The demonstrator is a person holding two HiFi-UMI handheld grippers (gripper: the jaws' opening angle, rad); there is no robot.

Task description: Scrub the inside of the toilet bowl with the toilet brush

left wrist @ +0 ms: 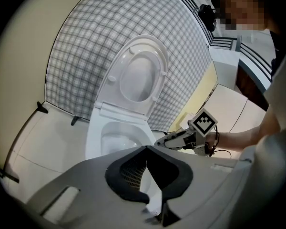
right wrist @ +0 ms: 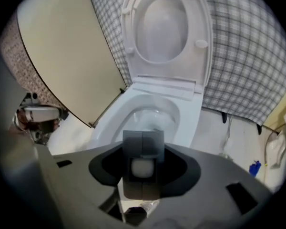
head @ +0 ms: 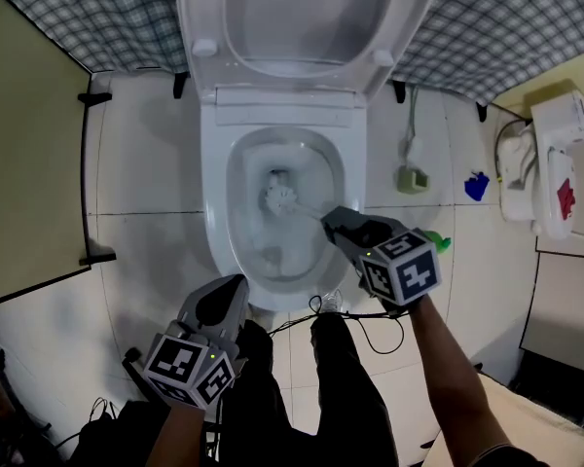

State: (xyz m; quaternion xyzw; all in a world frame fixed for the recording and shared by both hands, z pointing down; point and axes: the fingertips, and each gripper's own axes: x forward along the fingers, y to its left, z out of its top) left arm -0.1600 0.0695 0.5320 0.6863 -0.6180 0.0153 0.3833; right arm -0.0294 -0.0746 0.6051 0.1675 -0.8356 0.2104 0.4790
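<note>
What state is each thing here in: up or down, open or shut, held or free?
toilet seat: raised, leaning back against the wall.
toilet bowl: uncovered, brush head inside it.
toilet brush: held by its handle, bristle head down in the bowl.
right gripper: jaws clamped on the toilet brush handle.
left gripper: jaws together, nothing held, off to the side of the bowl.

Toilet bowl [head: 217, 197] open above; raised lid [head: 302, 22] behind, partition [head: 29, 163] at left.
</note>
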